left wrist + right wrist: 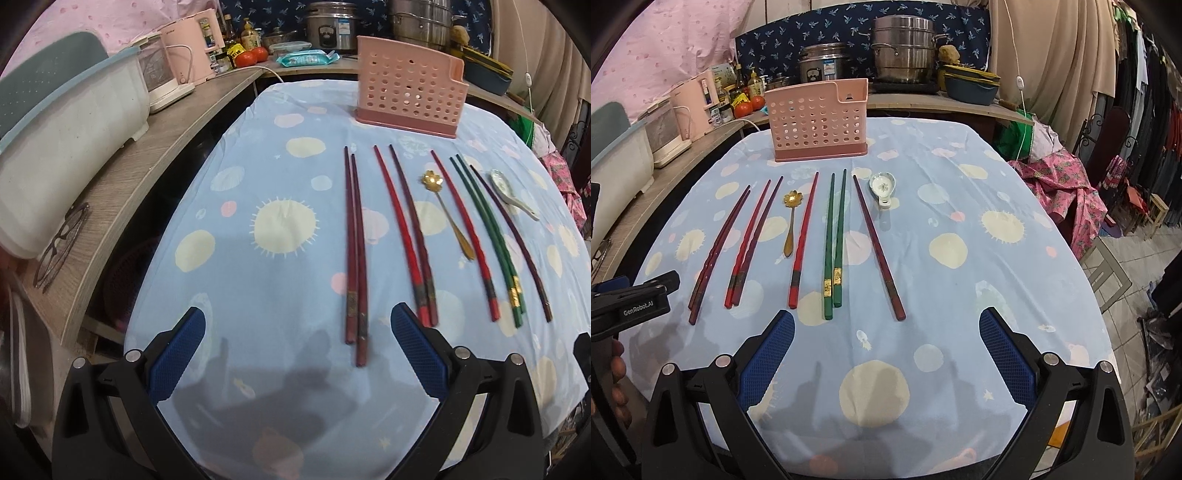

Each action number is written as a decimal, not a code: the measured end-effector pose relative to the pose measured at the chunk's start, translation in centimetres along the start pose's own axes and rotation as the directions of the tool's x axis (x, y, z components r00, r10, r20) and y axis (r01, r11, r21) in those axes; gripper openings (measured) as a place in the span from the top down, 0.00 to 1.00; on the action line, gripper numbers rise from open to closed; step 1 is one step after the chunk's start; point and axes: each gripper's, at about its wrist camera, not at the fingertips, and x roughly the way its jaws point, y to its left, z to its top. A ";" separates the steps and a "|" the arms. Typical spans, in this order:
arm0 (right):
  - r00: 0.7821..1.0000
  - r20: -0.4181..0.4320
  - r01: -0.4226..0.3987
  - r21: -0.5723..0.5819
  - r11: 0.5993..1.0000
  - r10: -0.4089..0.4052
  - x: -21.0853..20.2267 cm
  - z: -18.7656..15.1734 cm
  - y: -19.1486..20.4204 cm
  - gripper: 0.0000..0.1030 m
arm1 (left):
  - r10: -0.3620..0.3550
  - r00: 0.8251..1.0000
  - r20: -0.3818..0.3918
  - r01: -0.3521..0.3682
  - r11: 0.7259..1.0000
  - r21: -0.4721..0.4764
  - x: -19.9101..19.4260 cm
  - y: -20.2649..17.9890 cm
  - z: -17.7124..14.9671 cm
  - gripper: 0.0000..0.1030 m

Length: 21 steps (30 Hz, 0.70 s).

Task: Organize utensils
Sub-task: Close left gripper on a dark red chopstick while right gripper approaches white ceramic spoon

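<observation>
Several chopsticks lie side by side on the blue tablecloth: a dark red pair at the left, a red one and a dark one, a single red one, a green pair and a dark one at the right. A gold spoon and a white ceramic spoon lie among them. A pink perforated holder stands upright behind them. My left gripper is open and empty over the near edge. My right gripper is open and empty, near the green pair's ends.
A wooden counter runs along the left with a white bin, a kettle and glasses. Pots, bottles and tomatoes stand behind the table. Clothes and a stool are at the right.
</observation>
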 end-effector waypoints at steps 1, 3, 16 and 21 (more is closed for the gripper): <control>1.000 -0.005 0.001 0.001 1.000 -0.001 0.3 0.1 0.0 0.07 | 0.000 1.000 -0.004 0.000 1.000 -0.001 0.4 0.1 0.2 0.07; 1.000 -0.014 0.004 0.002 1.000 -0.004 1.0 0.4 0.0 0.07 | -0.002 1.000 -0.017 0.002 1.000 -0.006 1.5 0.4 0.7 0.07; 0.998 -0.062 0.004 -0.001 1.000 -0.004 4.2 1.8 0.6 0.10 | -0.075 0.993 -0.087 0.076 0.997 0.007 5.2 0.2 1.3 0.21; 0.997 -0.074 0.003 -0.005 1.000 -0.004 4.6 1.9 0.8 0.11 | -0.088 0.992 -0.092 0.088 0.996 0.001 5.6 0.6 1.4 0.26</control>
